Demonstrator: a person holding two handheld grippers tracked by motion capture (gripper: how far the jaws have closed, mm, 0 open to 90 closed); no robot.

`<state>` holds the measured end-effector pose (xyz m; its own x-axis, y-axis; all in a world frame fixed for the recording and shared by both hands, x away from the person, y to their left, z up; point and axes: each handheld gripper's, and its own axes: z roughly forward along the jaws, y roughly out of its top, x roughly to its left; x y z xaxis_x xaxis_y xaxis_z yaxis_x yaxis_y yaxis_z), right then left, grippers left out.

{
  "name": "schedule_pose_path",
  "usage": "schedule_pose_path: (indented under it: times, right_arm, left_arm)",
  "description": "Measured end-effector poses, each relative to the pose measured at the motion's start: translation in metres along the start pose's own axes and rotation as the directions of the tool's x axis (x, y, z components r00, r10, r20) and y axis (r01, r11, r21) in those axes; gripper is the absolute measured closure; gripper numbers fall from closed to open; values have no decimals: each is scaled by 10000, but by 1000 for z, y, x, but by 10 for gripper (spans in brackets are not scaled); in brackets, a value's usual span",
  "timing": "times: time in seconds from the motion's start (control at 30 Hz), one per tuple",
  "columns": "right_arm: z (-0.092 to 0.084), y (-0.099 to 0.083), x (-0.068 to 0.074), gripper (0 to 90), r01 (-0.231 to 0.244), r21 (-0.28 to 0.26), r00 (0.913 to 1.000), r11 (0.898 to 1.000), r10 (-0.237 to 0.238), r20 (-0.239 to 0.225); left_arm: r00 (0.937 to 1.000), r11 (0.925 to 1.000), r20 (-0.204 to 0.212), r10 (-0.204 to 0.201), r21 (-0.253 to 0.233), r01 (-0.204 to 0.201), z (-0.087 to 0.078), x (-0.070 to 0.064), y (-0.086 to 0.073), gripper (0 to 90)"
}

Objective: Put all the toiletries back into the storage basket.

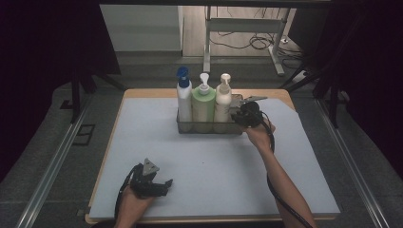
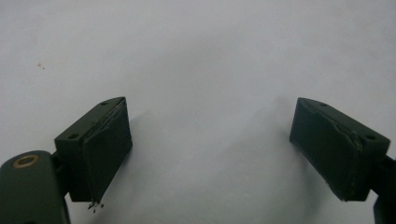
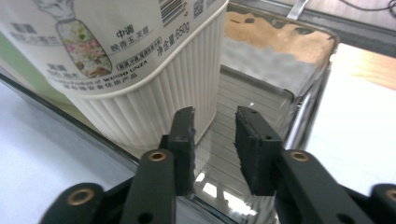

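Note:
A dark wire basket [image 1: 209, 128] stands at the back middle of the table and holds three pump bottles: a white one with a blue pump [image 1: 184, 97], a green one [image 1: 203, 103] and a cream one [image 1: 222, 102]. My right gripper [image 1: 236, 112] is at the basket's right end, beside the cream bottle. In the right gripper view its jaws [image 3: 215, 135] stand a little apart over the basket's rim [image 3: 322, 70], next to the ribbed cream bottle [image 3: 140, 70], with no pad pressing on anything. My left gripper [image 1: 164, 185] rests open near the front left; its jaws [image 2: 210, 149] are wide over bare mat.
A pale blue-grey mat [image 1: 214, 166] covers the wooden table [image 1: 142, 93]. Metal rails [image 1: 57, 161] run along both sides, with dark curtains beyond. A white stand and cables [image 1: 256, 42] are on the floor behind the table.

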<state>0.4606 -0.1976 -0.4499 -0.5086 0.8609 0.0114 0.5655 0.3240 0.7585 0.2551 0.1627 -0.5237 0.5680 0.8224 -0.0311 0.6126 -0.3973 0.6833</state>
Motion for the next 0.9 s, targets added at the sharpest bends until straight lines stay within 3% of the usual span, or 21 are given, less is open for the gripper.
schedule_pose_path:
  times: [0.27,0.47,0.9]
  right_arm:
    - [-12,0,-1,494,199,-220,9996,9996,-203,-216]
    - [-17,-3,0,456,469,-229,9986,9986,-475,-233]
    - [-33,-11,5,334,775,-330,9938,9964,-799,-777]
  left_arm:
    - [10000,10000,-3,-3,-4,3,0,0,0,122]
    - [10000,10000,8,-22,-18,22,0,0,0,122]
    - [10000,10000,10,-19,-23,19,0,0,0,122]
